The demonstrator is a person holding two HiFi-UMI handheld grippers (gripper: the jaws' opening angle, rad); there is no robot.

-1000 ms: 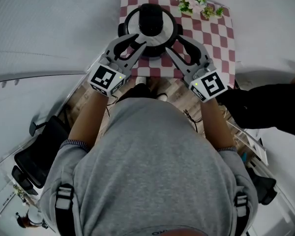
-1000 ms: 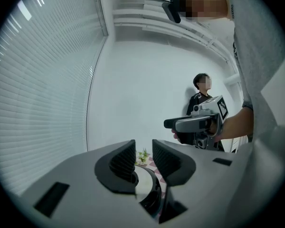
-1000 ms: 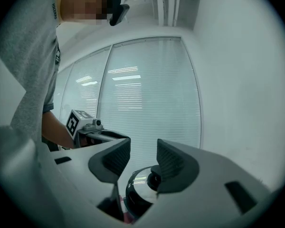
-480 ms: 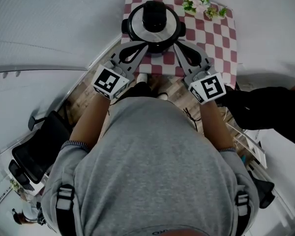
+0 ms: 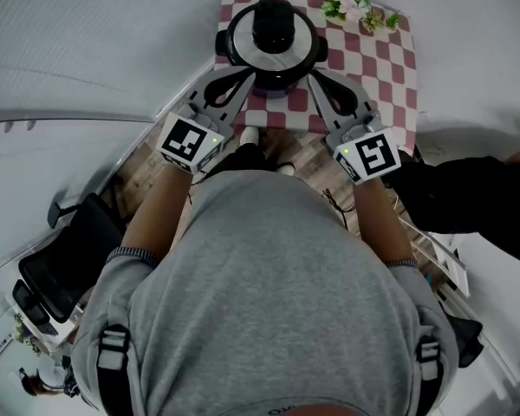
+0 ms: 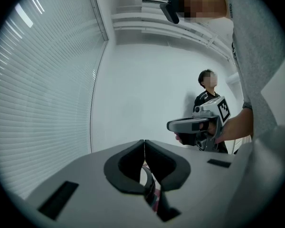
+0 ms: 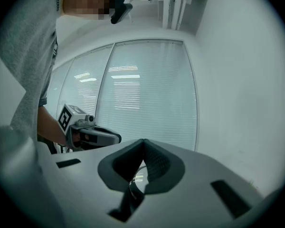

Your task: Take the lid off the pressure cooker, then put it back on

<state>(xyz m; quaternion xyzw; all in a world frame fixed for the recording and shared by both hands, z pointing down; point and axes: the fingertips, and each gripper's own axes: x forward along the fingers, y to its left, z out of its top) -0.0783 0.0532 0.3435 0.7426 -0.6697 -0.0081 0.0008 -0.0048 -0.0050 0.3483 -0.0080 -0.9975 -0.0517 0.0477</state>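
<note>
The pressure cooker (image 5: 271,48) stands on the red-and-white checked table (image 5: 377,55). Its silver lid (image 5: 243,46) sits on it, with a big black knob (image 5: 273,22) in the middle. My left gripper (image 5: 248,78) and right gripper (image 5: 312,78) are held level just short of the cooker's near side, one at each front corner. Both are shut with nothing between the pads; the tips meet in the left gripper view (image 6: 144,143) and in the right gripper view (image 7: 143,141). Each gripper view shows the other gripper off to the side and only a sliver of the cooker below the tips.
A small pot of flowers (image 5: 351,7) stands at the table's far right corner. A black chair (image 5: 61,258) is at lower left. A person in black (image 5: 468,198) stands close on the right. White walls and blinds surround the small table.
A second ago both grippers stood open at the cooker's near sides. Both have since shut on nothing and drawn back a little from the cooker.
</note>
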